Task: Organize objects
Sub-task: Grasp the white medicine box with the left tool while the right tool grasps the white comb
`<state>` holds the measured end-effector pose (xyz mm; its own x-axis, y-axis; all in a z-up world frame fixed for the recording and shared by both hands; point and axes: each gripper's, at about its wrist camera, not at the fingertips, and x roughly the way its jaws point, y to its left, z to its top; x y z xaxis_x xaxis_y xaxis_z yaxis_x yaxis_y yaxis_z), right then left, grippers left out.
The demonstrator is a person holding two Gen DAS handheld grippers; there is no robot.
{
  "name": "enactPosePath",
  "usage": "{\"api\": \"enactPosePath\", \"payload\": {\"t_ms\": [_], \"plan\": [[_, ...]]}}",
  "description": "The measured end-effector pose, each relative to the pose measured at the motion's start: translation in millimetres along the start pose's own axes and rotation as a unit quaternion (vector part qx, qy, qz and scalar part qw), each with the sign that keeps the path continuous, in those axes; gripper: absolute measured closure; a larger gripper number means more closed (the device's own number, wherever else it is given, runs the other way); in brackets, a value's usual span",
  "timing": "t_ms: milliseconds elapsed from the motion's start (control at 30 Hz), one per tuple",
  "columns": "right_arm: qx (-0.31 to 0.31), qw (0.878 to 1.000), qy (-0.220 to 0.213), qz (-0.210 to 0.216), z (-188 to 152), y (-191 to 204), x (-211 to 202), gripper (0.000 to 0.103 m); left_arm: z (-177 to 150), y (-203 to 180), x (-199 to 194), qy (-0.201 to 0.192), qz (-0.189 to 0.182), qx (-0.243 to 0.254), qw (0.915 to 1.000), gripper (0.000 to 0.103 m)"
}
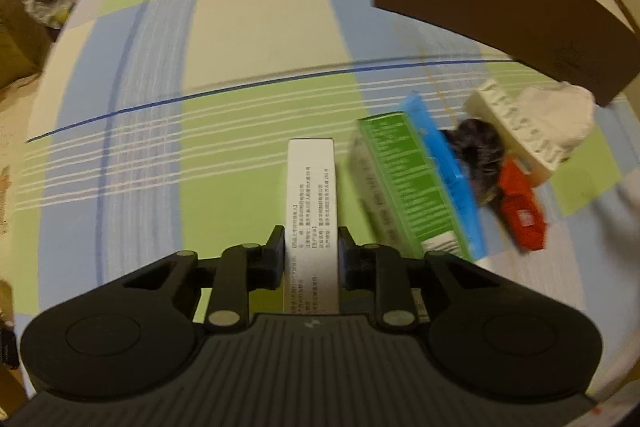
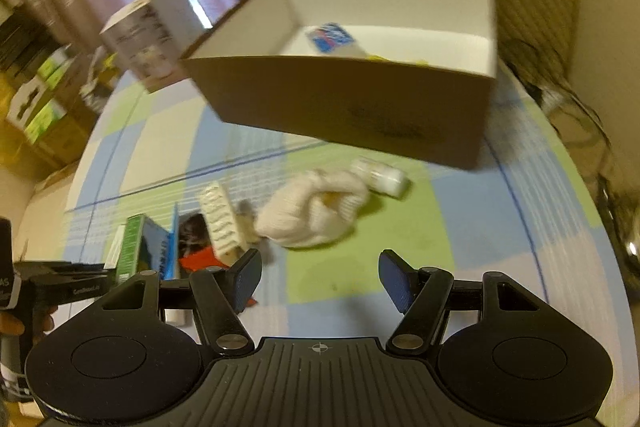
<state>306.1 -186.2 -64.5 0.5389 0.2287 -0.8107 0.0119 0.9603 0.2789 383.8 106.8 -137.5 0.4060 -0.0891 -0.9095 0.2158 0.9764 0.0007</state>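
Two grippers are at work over a checked tablecloth (image 1: 248, 39). Between the fingers of the left gripper (image 1: 311, 247) sits a slim white carton (image 1: 311, 187) with printed text, clamped at its near end and pointing forward above the cloth. The right gripper (image 2: 320, 281) holds nothing; its blue-padded fingers (image 2: 394, 281) stand wide apart over a green patch of the cloth.

Just to the right of the held carton lies the unsorted pile: a green box (image 1: 400, 183) leaning against a blue box (image 1: 448, 183), then something dark and fuzzy (image 1: 478, 147), a red packet (image 1: 522, 211), a cream ribbed box (image 1: 516, 131) and a white knitted glove (image 2: 316, 211). Beside the glove, nearer the container, rests a small white bottle (image 2: 380, 175).

Beyond the pile stands the brown cardboard box (image 2: 352, 107) with a white interior, seemingly the place things go. Inside it, a blue-and-white packet (image 2: 330, 37) and something yellow show; motion blur hides more detail.

By my judgement the sorting is at an early to middle stage: a couple of items sit in the box, one carton is in hand and probably headed there, and at least seven pieces remain on the cloth.
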Motion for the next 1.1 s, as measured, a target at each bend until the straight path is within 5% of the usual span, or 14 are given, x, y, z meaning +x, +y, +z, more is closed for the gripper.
{"api": "enactPosePath", "payload": {"t_ms": [133,233,500,1100], "plan": [[-0.051,0.998,-0.001,0.032,5.0,21.8,15.9,0.042,-5.5,22.7,-2.3,0.0,0.022,-0.036,0.9991,0.081],[-0.095,0.994,0.008,0.053,7.4,38.9,33.5,0.055,-11.0,39.7,-5.7,0.0,0.04,-0.059,0.9974,0.081],[-0.19,0.98,0.041,0.051,12.4,74.3,86.1,0.066,-24.6,55.7,-14.9,0.003,0.05,-0.09,0.9947,0.081],[-0.236,0.968,0.081,0.028,21.8,87.0,146.9,0.078,-12.5,54.5,2.9,0.014,0.053,-0.093,0.9942,0.081]]}}
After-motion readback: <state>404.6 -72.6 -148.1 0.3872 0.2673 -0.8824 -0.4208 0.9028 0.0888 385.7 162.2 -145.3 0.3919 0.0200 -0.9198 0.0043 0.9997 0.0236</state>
